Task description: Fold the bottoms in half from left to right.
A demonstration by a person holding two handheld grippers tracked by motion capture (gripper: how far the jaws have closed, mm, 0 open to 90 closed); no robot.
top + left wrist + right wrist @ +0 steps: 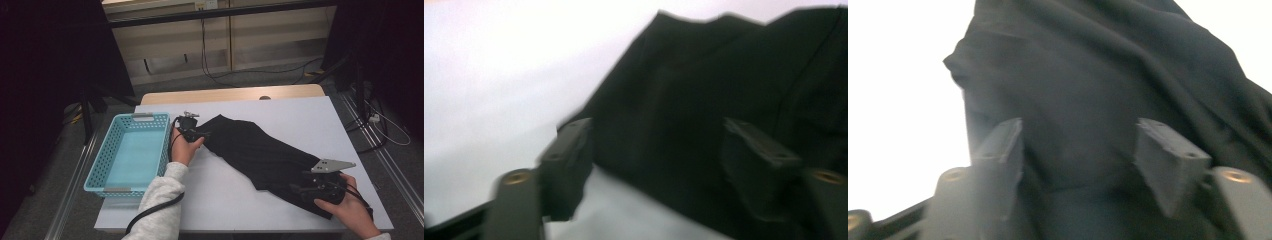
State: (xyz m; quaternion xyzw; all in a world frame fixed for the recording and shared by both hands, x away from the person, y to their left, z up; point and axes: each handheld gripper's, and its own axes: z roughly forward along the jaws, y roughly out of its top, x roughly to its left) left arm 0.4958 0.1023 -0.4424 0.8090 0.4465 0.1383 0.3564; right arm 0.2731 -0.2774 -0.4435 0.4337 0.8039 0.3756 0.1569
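A black cloth (260,152) lies folded in a long strip across the white table (300,112), running from the far left to the near right. My left gripper (196,134) is at the cloth's far left end, open, its jaws spread over the dark fabric (704,110) and its edge. My right gripper (299,189) is at the near right end, open too, with the cloth (1088,90) lying between and beyond its jaws.
A light blue plastic basket (102,170) stands on the table's left side, close beside my left hand. Bare white table lies in front of the cloth and at the far right. Cables trail on the floor behind the table.
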